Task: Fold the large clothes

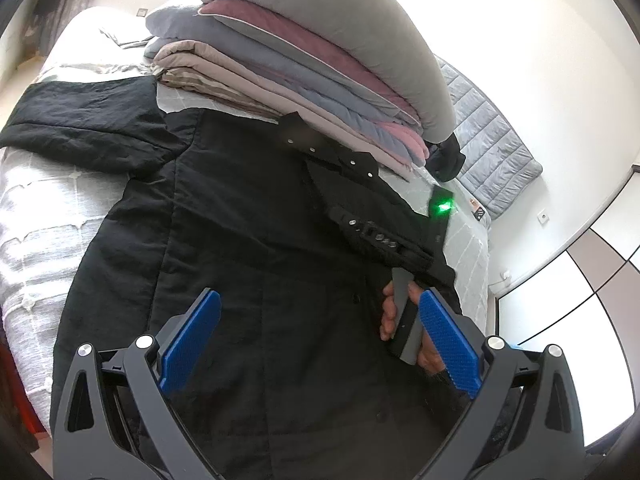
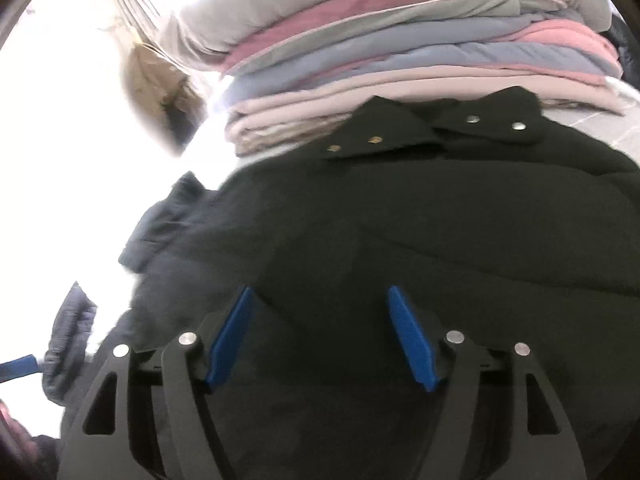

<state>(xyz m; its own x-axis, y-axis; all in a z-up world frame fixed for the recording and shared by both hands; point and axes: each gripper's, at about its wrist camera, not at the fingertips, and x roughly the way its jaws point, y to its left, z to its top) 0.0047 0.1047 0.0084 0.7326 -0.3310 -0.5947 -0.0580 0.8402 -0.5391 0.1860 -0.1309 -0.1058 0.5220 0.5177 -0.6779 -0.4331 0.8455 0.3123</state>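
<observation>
Two grippers: left gripper [image 1: 320,344] and right gripper [image 2: 320,336] both gape, empty, over black coat [image 1: 248,248].
Upper frame: folded quilt stack [image 1: 304,64] touches collar [image 2: 452,124].

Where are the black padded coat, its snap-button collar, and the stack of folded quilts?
Black padded coat [image 1: 248,232]: left wrist view, chest panel.
Snap-button collar [image 2: 492,120]: right wrist view, right flap.
Stack of folded quilts [image 1: 320,52]: left wrist view, grey top layer.

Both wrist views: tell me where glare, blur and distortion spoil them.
Left wrist view: sharp; the wall at upper right is blown out, fisheye bends the bed, and the black coat holds little detail. Right wrist view: soft and blurred throughout; the left side is washed white by glare, and the coat is a dark mass below the stack of bedding.
</observation>
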